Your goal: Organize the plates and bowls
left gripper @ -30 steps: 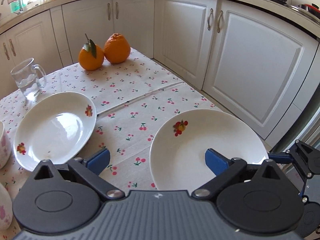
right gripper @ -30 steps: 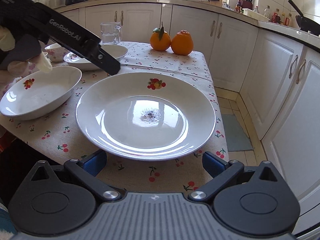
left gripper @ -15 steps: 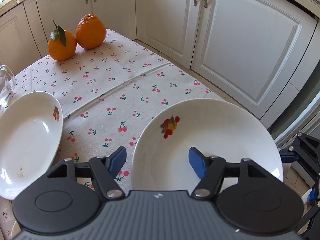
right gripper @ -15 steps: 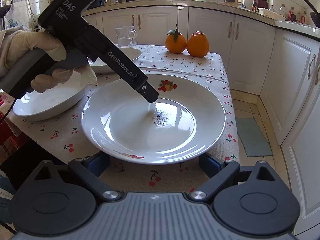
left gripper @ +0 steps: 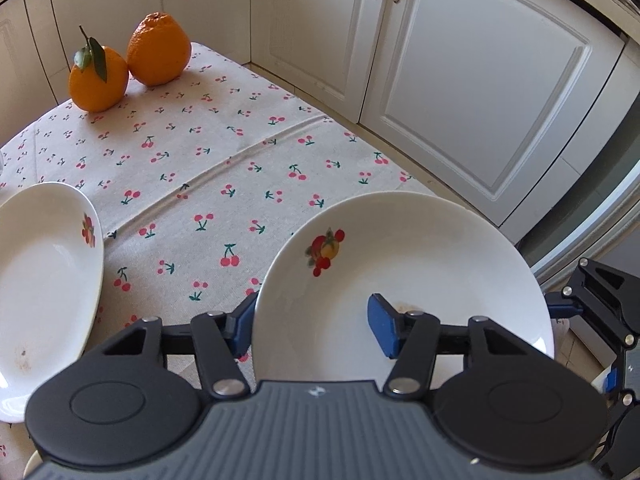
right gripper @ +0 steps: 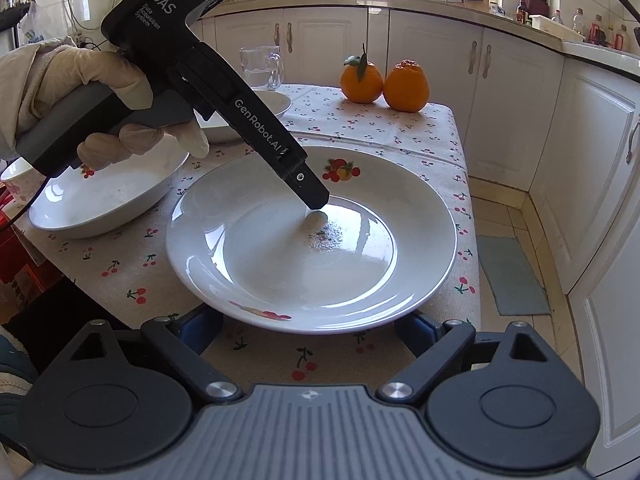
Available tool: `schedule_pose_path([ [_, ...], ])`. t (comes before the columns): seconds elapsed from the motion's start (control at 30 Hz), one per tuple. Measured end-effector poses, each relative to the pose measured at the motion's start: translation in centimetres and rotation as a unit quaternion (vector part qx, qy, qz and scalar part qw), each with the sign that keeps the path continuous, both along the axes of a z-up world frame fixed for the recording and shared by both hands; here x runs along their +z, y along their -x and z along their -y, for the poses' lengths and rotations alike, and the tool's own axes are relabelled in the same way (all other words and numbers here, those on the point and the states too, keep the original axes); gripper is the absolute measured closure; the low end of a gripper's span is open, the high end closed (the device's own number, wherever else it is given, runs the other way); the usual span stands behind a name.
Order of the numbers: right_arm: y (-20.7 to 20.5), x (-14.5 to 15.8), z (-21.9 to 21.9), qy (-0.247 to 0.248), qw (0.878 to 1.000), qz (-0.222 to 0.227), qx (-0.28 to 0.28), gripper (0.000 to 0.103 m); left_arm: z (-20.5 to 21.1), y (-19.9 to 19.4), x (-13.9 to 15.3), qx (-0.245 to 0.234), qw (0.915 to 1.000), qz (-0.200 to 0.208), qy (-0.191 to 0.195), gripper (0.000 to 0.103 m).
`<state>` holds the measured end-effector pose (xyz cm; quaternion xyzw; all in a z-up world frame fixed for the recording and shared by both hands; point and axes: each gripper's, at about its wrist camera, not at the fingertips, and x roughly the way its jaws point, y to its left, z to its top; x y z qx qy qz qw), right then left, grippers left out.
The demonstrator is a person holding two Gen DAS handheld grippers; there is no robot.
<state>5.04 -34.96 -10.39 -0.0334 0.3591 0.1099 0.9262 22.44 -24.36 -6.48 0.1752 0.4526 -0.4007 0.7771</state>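
White plate [right gripper: 312, 240], fruit motif in red, yellow and green on its rim; the oval dish [left gripper: 44, 280] is white with the same print. Tablecloth [left gripper: 208, 168] beige, scattered with small red cherries on green stems. Two oranges [left gripper: 128, 60], one with a green leaf; cabinets [left gripper: 460, 80] cream-white; gripper fingers [left gripper: 382, 330] blue-padded on black.

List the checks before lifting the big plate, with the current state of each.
1. Left tongs grip on large plate: ok, shut across its rim, one pad inside, one outside.
2. Right tongs grip: not ok, jaws closing, fingertips tucked below the plate's near rim, no pad seen pressing.
3. Plate empty: ok, only dark specks at its centre.
4. Gap to oval dish: ok, tablecloth shows between them.
5. Oranges out of the way: ok, at the table's far end.
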Motion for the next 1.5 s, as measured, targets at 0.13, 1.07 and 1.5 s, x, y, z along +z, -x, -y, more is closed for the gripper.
schedule_pose_path([
  [0.13, -0.4, 0.1, 0.0, 0.004, 1.0, -0.004, 0.0, 0.008, -0.1, -0.4, 0.3, -0.002, 1.0, 0.003, 0.008, 0.046],
  [1.07, -9.3, 0.0, 2.7, 0.022, 1.0, 0.008, 0.002, 0.008, 1.4, -7.7, -1.1, 0.04, 0.9986, 0.013, 0.033, 0.046],
  [1.5, -8.2, 0.8, 2.5, 0.015, 1.0, 0.011, -0.006, 0.003, 0.1, -4.9, 1.3, 0.056, 0.9961, 0.067, 0.018, 0.026],
])
